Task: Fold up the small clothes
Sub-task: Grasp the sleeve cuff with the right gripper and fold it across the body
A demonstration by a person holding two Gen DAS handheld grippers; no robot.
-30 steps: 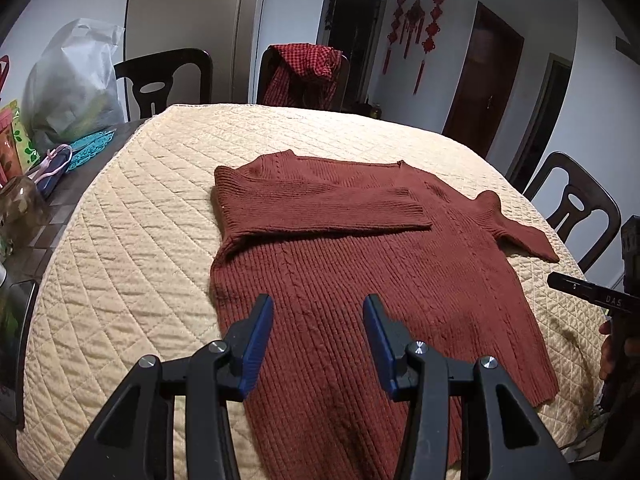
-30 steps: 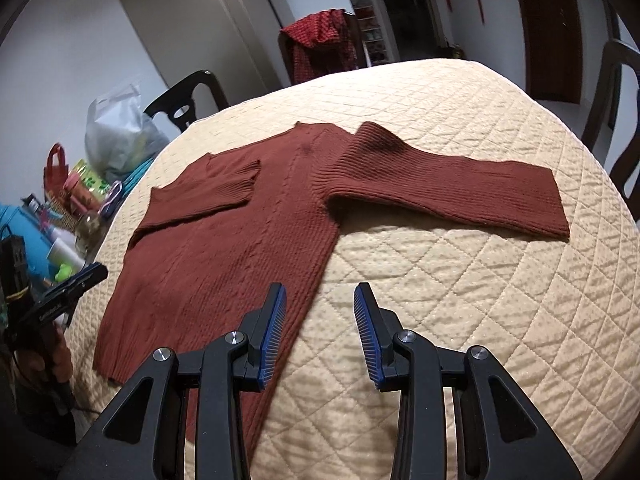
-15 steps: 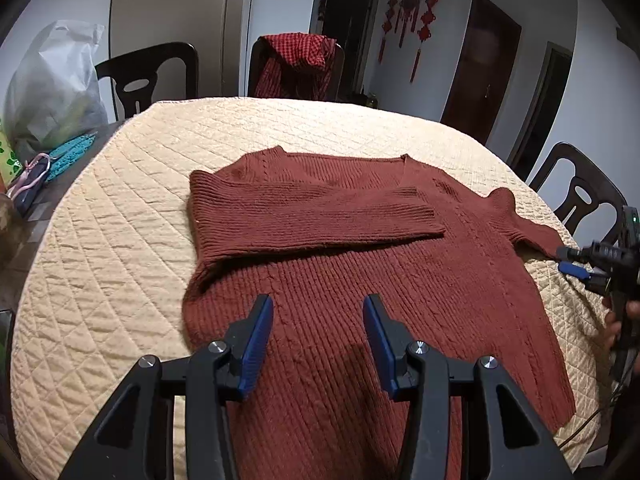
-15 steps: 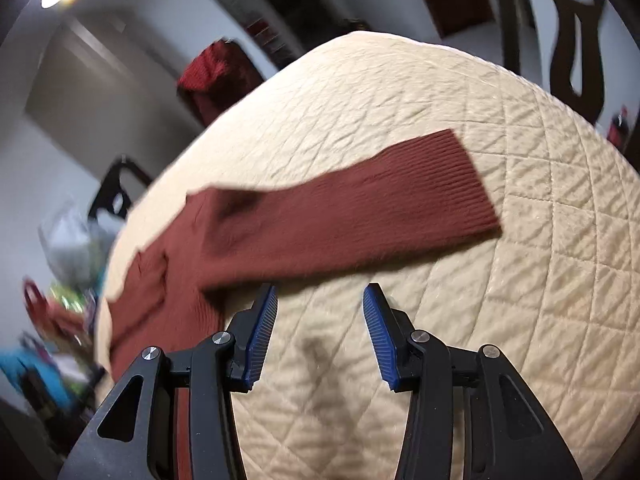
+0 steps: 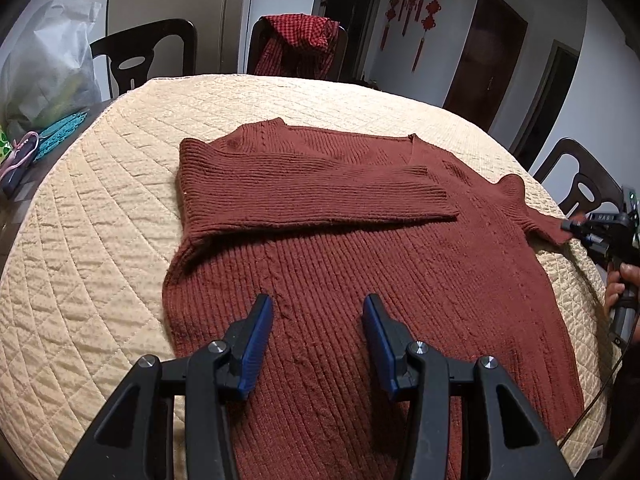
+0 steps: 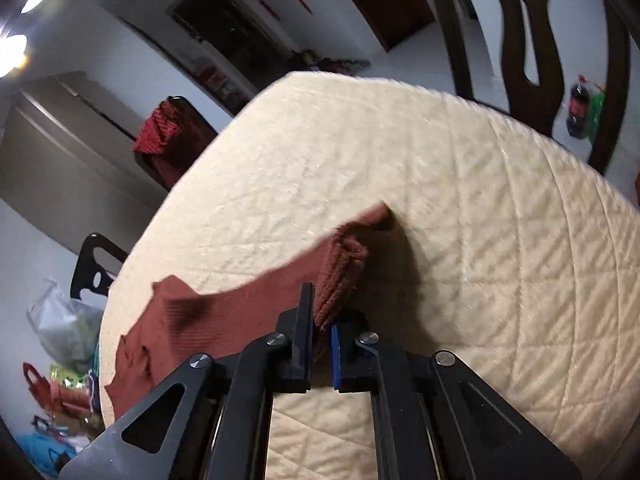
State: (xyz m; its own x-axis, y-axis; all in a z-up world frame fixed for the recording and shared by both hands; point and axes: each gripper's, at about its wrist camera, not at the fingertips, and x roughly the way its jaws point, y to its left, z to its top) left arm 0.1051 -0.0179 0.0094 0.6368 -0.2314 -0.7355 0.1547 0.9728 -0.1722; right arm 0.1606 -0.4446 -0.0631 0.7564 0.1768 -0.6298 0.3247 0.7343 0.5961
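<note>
Sweater (image 5: 360,264) lies flat mid-table (image 5: 100,264), one sleeve already folded across chest. Right gripper (image 6: 322,336) just clamped the other sleeve's cuff (image 6: 344,256) nr the right edge; left gripper (image 5: 318,336) hovers open over the hem. Next, prob.: lift cuff, carry across body w/o dragging it.

- The sweater (image 5: 360,264) is a rust-brown ribbed knit with a cable line down its front, and it lies flat on the cream quilted cover.
- Its V-neck points to the far side; its hem lies at the near edge.
- The left sleeve (image 5: 312,196) is folded across the chest, its ribbed cuff ending just right of the middle.
- The right sleeve (image 6: 248,312) stretches out to the right, away from the body.
- That sleeve's cuff (image 6: 340,276) is bunched and lifted a little off the cover, pinched at its end.
</note>
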